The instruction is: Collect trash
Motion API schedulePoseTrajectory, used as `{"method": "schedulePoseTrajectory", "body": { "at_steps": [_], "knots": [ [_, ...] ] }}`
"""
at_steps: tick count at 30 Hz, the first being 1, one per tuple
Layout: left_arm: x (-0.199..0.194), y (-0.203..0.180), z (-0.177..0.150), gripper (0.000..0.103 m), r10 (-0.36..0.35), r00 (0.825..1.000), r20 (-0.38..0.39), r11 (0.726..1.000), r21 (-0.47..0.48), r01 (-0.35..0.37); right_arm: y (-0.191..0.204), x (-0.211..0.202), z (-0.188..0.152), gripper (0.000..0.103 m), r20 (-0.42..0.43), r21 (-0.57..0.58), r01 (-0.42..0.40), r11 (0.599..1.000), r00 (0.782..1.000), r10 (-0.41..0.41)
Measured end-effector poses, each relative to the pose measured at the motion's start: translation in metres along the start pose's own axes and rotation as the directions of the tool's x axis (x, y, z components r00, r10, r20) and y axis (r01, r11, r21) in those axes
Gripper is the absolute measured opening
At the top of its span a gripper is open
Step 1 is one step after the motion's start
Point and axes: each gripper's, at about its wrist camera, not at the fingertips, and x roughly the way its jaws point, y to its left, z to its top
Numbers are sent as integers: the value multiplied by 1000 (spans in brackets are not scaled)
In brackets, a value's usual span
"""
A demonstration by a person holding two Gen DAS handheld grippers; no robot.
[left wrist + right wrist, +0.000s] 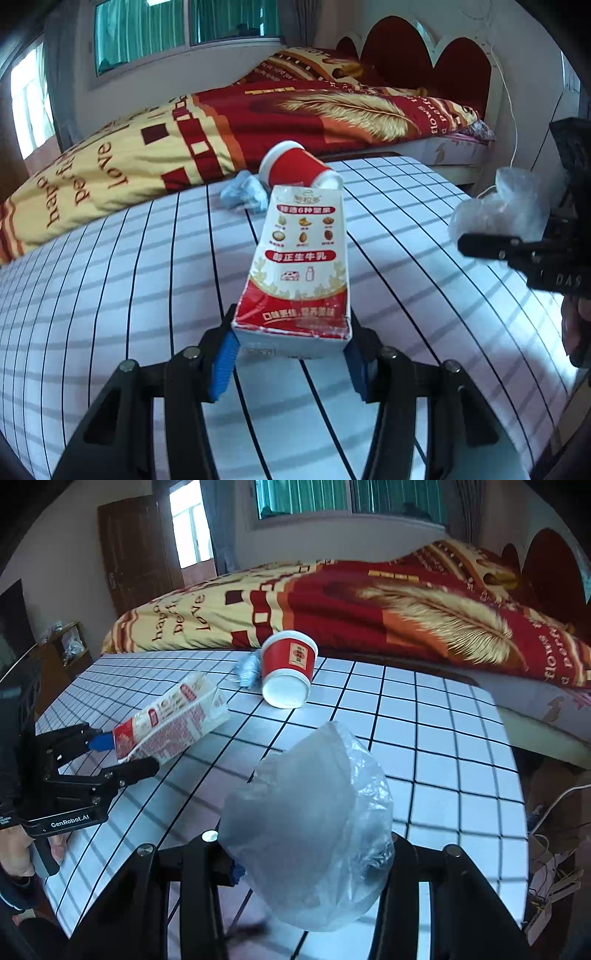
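My left gripper (291, 354) is shut on a red and white milk carton (299, 266), its blue pads (223, 358) pressing the carton's two sides; the carton is lifted off the white grid-patterned table (110, 295). The right wrist view shows the same carton (170, 720) in that gripper (110, 753) at the left. My right gripper (306, 871) is shut on a crumpled clear plastic bag (314, 823), also seen at the right edge of the left wrist view as a bag (498, 210). A red paper cup (288, 668) lies on its side at the table's far edge, beside a crumpled blue wad (247, 670).
A bed with a red and yellow quilt (258, 118) runs along the table's far side. A small cabinet (62, 653) stands left of the table. Cables and a power strip (550, 878) lie on the floor at the right. A person's hand (18, 864) grips the left gripper's handle.
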Motion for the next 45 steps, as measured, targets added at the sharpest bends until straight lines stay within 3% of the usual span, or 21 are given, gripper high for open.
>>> {"method": "schedulePoseTrajectory", "body": {
  "at_steps": [11,28,35,45],
  "knots": [
    [-82,-63,-33,53,-17,998,54,999,43,15,3,-111,-56,46,105,36,20,999,994,-24],
    [-144,-174,-64,53,-149,984,101,983,124,136,-17,-252,-149,46,212,101,101,990,970,-121],
    [-146,-222,-73,52,-217,973,83,966,164,201,-40,-284,-191,46,205,156,135,978,965,-166],
    [-138,-292,-92,52,-320,947,13,922,233,309,-81,-294,-257,46,122,255,201,946,964,-238]
  ]
}}
